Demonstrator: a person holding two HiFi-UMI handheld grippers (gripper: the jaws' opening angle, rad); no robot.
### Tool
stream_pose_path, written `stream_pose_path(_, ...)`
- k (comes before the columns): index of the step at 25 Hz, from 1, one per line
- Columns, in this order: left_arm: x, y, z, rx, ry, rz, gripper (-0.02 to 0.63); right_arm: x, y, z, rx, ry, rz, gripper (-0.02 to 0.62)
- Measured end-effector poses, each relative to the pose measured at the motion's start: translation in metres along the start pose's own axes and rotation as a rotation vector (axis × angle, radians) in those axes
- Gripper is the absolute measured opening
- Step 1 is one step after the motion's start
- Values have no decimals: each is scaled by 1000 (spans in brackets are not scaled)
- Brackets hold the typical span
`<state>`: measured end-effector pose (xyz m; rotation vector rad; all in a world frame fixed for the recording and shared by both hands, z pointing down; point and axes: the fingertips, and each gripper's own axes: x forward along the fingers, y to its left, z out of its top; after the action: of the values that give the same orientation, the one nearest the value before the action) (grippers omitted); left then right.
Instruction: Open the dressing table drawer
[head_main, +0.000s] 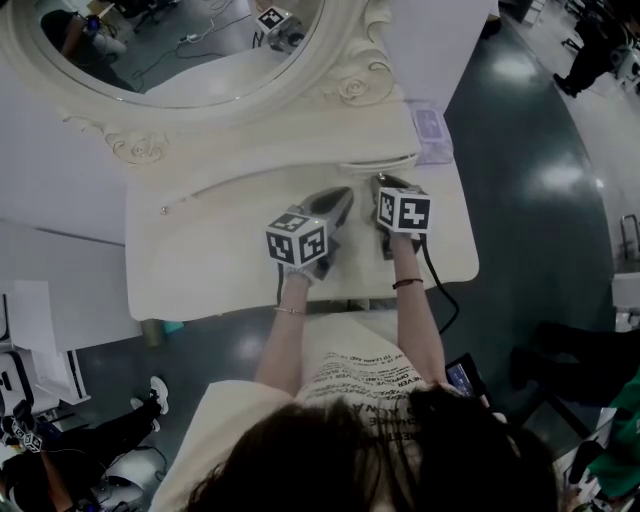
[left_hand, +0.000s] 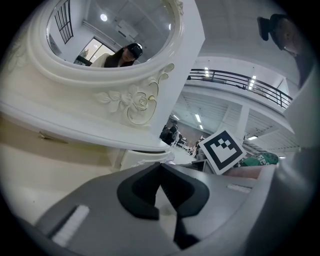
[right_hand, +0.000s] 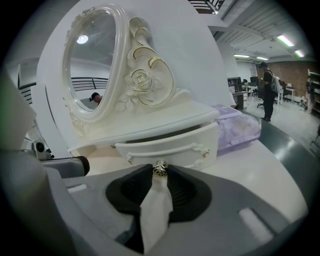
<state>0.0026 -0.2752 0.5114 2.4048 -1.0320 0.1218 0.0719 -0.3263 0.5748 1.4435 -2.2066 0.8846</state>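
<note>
The oval mirror (head_main: 180, 40) in its carved cream frame stands behind and to the left of the drawer (right_hand: 170, 145), on the back of the white tabletop (head_main: 200, 260).

The left gripper (left_hand: 161, 167) lies low over the tabletop, in front of the drawer and toward its left end. It points slightly downward at the carved shelf under the mirror. Its dark jaws are together at the tips with nothing between them, and they touch neither the drawer nor the shelf. Its marker cube (head_main: 298, 240) sits behind it, farther from the drawer.

The drawer is set under the curved shelf at the foot of the mirror. Its white front stands a little forward of the shelf edge, with a dark gap showing above it, so it is partly open. A small metal knob (right_hand: 160, 168) sits at the middle of the drawer front.

The right gripper (right_hand: 160, 172) is straight in front of the drawer and tilted downward. Its jaw tips are clamped on the knob from both sides, and the space between the jaws widens back toward the camera. Its marker cube (head_main: 403, 210) sits just in front of the drawer.

A pale purple box (right_hand: 237, 127) rests on the tabletop to the right of the drawer, just beside its right end.
</note>
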Motion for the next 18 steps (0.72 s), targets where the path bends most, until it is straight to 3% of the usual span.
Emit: stream_pose_path(18,-10,-14,-9,-8,-5,-13,-2,-13,5,-16,3,13,1,101)
